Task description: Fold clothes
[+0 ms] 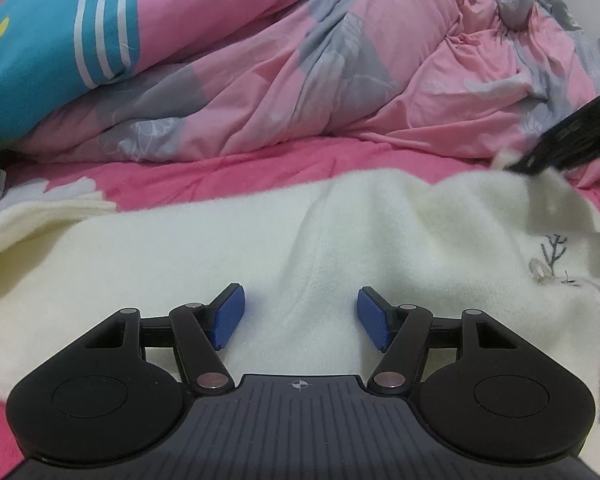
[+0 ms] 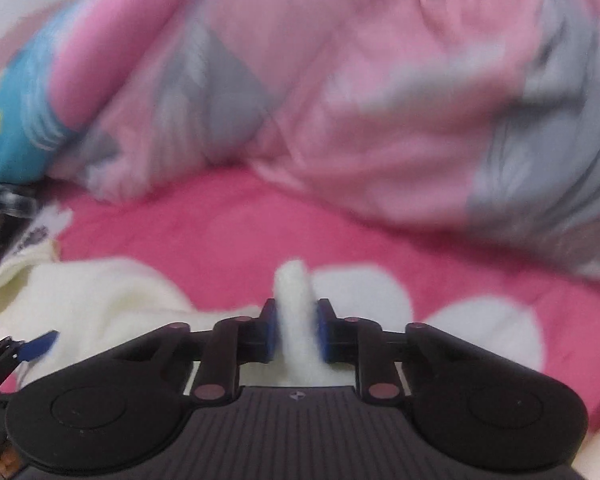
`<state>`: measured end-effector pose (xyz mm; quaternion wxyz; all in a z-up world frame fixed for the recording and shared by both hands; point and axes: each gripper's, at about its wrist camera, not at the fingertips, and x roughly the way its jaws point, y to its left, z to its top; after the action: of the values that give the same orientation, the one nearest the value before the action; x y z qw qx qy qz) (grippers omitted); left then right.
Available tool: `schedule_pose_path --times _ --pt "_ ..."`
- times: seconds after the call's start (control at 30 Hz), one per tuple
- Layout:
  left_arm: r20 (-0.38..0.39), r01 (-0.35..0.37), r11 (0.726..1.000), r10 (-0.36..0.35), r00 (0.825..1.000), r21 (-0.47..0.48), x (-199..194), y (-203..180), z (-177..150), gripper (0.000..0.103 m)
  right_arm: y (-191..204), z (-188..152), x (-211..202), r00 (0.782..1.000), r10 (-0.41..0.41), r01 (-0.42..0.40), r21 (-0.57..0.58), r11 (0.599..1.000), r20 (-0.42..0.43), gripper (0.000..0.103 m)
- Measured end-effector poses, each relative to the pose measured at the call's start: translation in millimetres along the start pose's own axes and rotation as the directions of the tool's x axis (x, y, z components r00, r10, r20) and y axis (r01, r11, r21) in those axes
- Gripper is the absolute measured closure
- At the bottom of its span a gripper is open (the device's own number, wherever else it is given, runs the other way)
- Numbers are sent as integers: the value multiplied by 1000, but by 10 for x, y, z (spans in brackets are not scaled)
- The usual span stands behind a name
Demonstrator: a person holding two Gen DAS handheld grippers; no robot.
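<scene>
So I'm looking down the left gripper (image 1: 300, 316) and its blue pads are sitting spread apart, nothing between them, just hovering over the cream sweater (image 1: 260, 248) that's lying flat across the near part of the bed (image 1: 260, 160). The sweater's far edge is running roughly parallel to the bed's back, with a strip of bare hot-pink sheet showing beyond it before the rumpled pink-and-grey duvet (image 1: 340, 80) is piling up, so that's the open room I'm getting. Over at the right edge, the right gripper (image 2: 296, 332) is pinching a fold of the sweater's edge, pads pressed in on the cream fabric. That view is blurring a lot. A teal striped pillow (image 1: 40, 40) is leaning on the duvet toward the bed's far left corner.
</scene>
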<state>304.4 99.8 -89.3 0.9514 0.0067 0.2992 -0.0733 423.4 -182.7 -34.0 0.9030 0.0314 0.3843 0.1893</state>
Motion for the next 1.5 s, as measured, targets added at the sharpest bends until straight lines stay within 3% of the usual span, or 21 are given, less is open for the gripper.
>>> schedule_pose_path --times 0.07,0.13,0.23,0.3,0.33,0.4,0.47,0.57,0.6,0.63,0.73,0.8,0.9,1.0,1.1,1.17,1.3,1.4,1.5 --pt "0 0 1000 0 1000 -2 5 4 2 40 43 -133 -294 992 40 -32 -69 997 116 90" --pt "0 4 1000 -4 1000 -10 10 15 8 40 132 -334 -513 982 77 -50 -156 986 171 92" --pt "0 14 999 -14 1000 -33 16 54 14 40 335 -727 -773 960 214 -145 -335 931 180 95" --pt "0 21 998 -21 1000 -51 14 83 16 40 499 -969 -880 952 277 -195 -440 877 131 96" --pt "0 22 998 -22 1000 -54 13 87 15 40 594 -1080 -897 955 282 -203 -493 846 91 96" --pt "-1 23 998 -23 1000 -54 15 90 16 40 785 -1247 -814 983 182 -125 -610 783 32 96" --pt "-1 23 998 -23 1000 -54 15 91 15 40 843 -1266 -789 991 130 -86 -648 757 20 96" --pt "-1 21 998 -21 1000 -51 14 87 9 40 754 -900 -830 981 163 -83 -527 846 106 87" --pt "-1 20 999 -20 1000 -51 14 85 7 39 699 -741 -791 975 180 -101 -468 878 129 77" --pt "-1 20 999 -20 1000 -50 14 84 5 39 656 -556 -712 969 202 -129 -411 903 140 73" --pt "-1 18 999 -18 1000 -47 13 79 -1 39 633 -85 -317 963 250 -202 -340 918 102 63" --pt "-1 17 999 -17 1000 -46 12 76 -5 39 676 87 6 965 257 -227 -340 913 46 58" --pt "0 19 999 -19 1000 -48 15 79 -10 39 775 217 527 967 246 -253 -366 895 -67 58" --pt "-1 22 998 -22 1000 -53 21 82 -11 39 716 281 907 942 285 -324 -253 912 -177 58" --pt "-1 22 998 -22 1000 -54 23 79 -13 39 667 335 1271 902 329 -378 -139 915 -280 58" --pt "-1 21 998 -21 1000 -54 23 77 -14 39 739 283 1363 883 326 -395 -161 904 -339 57" --pt "-2 20 998 -20 1000 -54 22 74 -17 39 897 159 1273 895 271 -375 -268 888 -355 59" --pt "-2 19 998 -19 1000 -55 25 76 -21 39 1043 82 1211 909 217 -341 -336 878 -356 66" --pt "-1 16 999 -16 1000 -51 30 71 -22 39 1312 -117 1023 940 131 -281 -501 818 -314 80"
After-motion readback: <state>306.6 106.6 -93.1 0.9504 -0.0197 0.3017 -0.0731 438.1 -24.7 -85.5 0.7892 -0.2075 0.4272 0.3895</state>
